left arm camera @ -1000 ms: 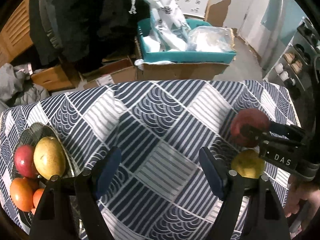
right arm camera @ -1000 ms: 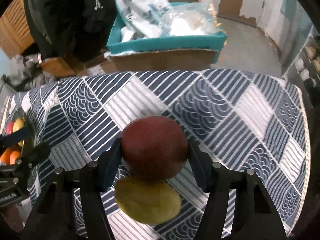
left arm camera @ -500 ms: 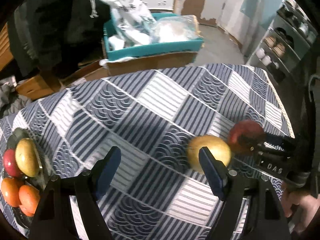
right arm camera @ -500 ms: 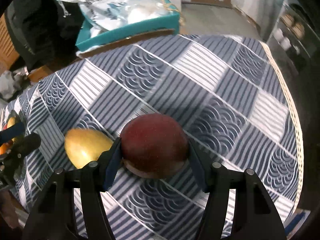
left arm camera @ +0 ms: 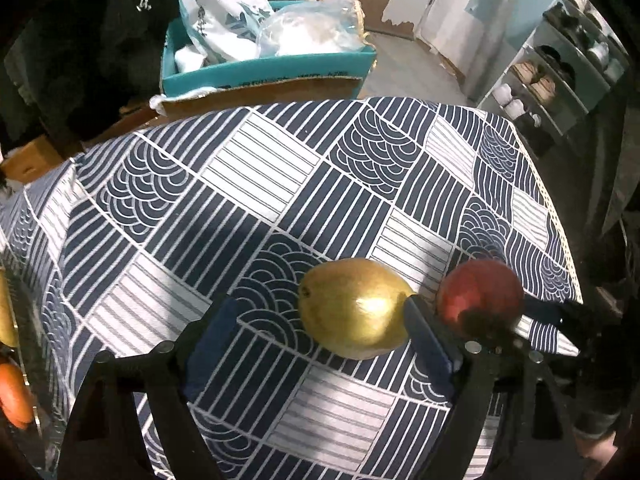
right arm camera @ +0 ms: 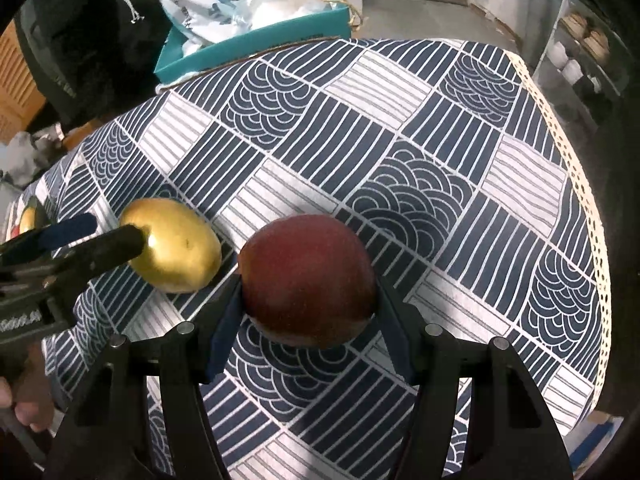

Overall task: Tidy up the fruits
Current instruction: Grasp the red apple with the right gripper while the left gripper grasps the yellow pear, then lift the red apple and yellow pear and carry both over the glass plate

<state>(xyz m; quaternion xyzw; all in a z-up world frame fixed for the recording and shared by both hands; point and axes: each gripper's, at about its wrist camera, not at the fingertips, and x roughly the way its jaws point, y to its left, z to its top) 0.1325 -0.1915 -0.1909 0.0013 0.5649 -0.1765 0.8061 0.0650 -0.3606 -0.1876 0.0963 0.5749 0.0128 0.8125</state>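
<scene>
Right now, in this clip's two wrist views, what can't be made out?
- Left wrist view: the fruit bowl is cut off by the left edge, so its fruit cannot be counted.
- Left wrist view: whether the left hand-held gripper touches the yellow pear; its right finger overlaps the pear.
- Right wrist view: the red apple hides the right hand-held gripper pads.

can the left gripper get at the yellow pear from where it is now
Probably yes. The left gripper is open, and the yellow pear already sits between its fingers, against the right one. The red apple beside it is held in the right gripper.
</scene>
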